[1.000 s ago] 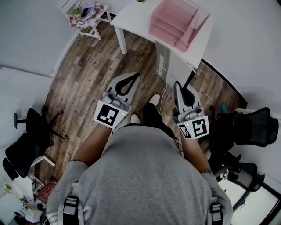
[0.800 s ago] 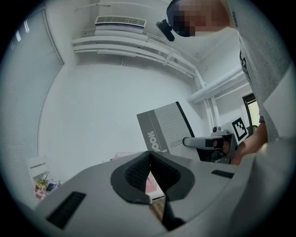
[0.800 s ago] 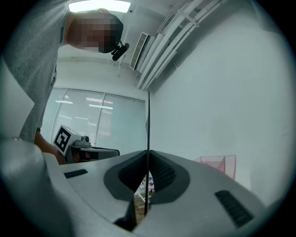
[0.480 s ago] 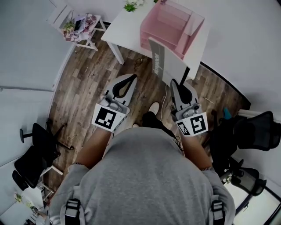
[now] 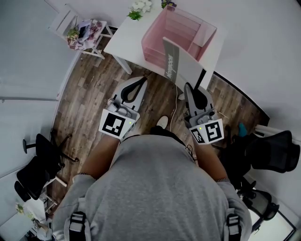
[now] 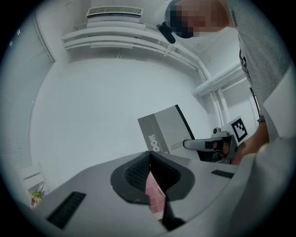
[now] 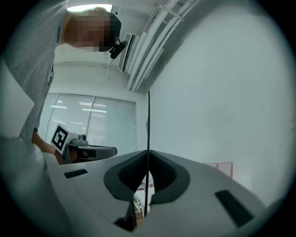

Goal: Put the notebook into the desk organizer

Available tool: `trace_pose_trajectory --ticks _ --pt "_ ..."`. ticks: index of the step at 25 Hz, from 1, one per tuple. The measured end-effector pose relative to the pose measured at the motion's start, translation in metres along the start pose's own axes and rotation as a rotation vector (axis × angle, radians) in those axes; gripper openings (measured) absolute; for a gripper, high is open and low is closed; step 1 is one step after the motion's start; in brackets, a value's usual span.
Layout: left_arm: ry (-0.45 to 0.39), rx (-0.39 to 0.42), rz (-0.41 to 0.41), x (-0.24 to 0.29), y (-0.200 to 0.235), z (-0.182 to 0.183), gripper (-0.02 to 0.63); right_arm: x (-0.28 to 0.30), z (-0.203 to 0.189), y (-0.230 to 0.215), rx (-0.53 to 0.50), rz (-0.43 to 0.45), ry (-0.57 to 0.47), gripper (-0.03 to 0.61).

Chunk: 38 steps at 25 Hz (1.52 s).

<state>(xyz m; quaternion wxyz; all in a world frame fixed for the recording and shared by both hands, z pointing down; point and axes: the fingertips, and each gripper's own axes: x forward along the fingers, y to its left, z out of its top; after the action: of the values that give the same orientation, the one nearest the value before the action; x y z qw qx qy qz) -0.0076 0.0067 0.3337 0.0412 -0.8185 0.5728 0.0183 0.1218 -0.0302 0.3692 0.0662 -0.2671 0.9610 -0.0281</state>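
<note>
The right tool (image 7: 148, 155) is closed tight on the notebook (image 5: 184, 65). In its own view the notebook shows edge-on as a thin dark line that rises straight up from the seam where the two jaws meet. From the head view the notebook is grey, with print along its spine strip. It stands on edge and reaches forward from the right tool's tips, gripped by its near end. The pink desk organizer (image 5: 157, 33) sits on the white surface (image 5: 126, 34) straight ahead of the right tool, past the notebook. The notebook's far edge overlaps the organizer's near side in that view; whether the two touch cannot be told. The left tool (image 6: 149, 154) has its jaws closed tip to tip with nothing gripped. Only a sliver of the pink organizer shows through the slot behind its tips, far beyond them. This tool lies beside the right one, well to the left of the notebook, and points the same way, roughly level. Both tools are over the wooden floor (image 5: 91, 89), short of the surface's near edge. Ahead of the left tool, at the surface's far end, are some flowers (image 5: 141, 5). Farther off to its left is a small white side table (image 5: 70, 19) carrying small items. A dark office chair (image 5: 40, 162) stands behind and to the left of the left tool.
</note>
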Motion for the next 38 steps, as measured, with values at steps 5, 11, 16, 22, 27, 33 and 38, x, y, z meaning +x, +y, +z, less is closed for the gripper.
trace_pose_trajectory --ticks 5,11,16,22,27,33,38 --pt "0.016 0.0 0.025 0.022 0.005 -0.005 0.02 0.007 0.002 -0.031 0.003 0.002 -0.007 0.014" --pt "0.019 0.015 0.017 0.045 0.009 -0.004 0.02 0.012 0.011 -0.052 0.004 -0.008 -0.021 0.014" --pt "0.006 0.014 0.0 0.061 0.015 -0.005 0.02 0.019 0.011 -0.066 -0.005 -0.028 -0.021 0.014" --pt "0.023 0.017 -0.049 0.083 0.041 -0.02 0.02 0.04 0.005 -0.076 -0.048 -0.062 0.003 0.014" --pt "-0.02 -0.005 -0.113 0.117 0.074 -0.019 0.02 0.072 0.0 -0.095 -0.05 -0.128 0.029 0.014" --pt "-0.03 -0.015 -0.211 0.159 0.115 -0.022 0.02 0.12 -0.005 -0.117 -0.024 -0.222 0.06 0.015" --pt "-0.037 -0.023 -0.29 0.192 0.148 -0.024 0.02 0.158 -0.009 -0.13 0.019 -0.285 0.064 0.015"
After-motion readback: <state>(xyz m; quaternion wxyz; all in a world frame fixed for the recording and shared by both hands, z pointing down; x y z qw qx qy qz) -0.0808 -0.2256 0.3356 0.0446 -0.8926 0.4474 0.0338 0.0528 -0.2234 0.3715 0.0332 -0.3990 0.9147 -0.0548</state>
